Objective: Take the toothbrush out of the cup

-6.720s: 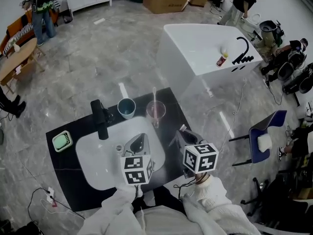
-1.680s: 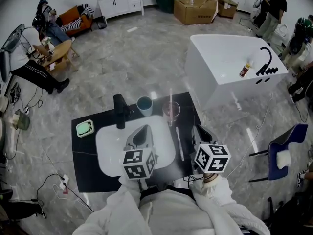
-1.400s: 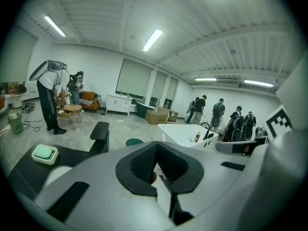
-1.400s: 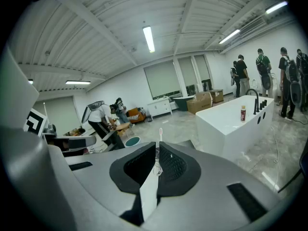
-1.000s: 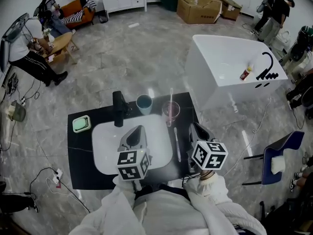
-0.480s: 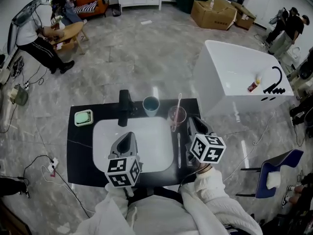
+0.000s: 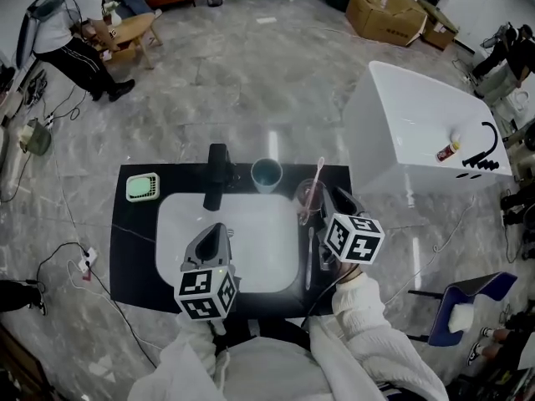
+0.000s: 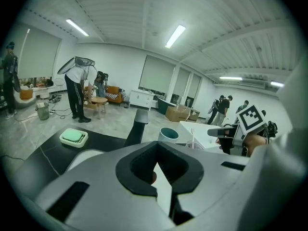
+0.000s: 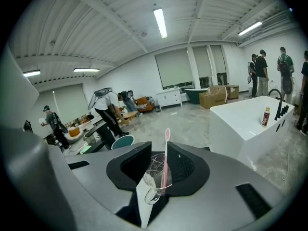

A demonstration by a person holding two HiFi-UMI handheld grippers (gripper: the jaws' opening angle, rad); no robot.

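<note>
Two cups (image 7: 267, 174), one pink toothbrush (image 9: 165, 158), one faucet (image 7: 216, 178)

The right gripper (image 7: 337, 200) has come forward from the front edge of the counter (image 7: 134, 249) to the clear cup (image 9: 155, 177). The cup now stands in the gap of its parted jaws, with the pink toothbrush (image 9: 165, 158) upright inside. The left gripper (image 7: 212, 239) has drifted leftward over the basin (image 7: 259, 232).

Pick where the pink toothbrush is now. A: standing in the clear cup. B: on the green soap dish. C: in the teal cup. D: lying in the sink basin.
A: the pink toothbrush stands upright inside the clear cup.
</note>
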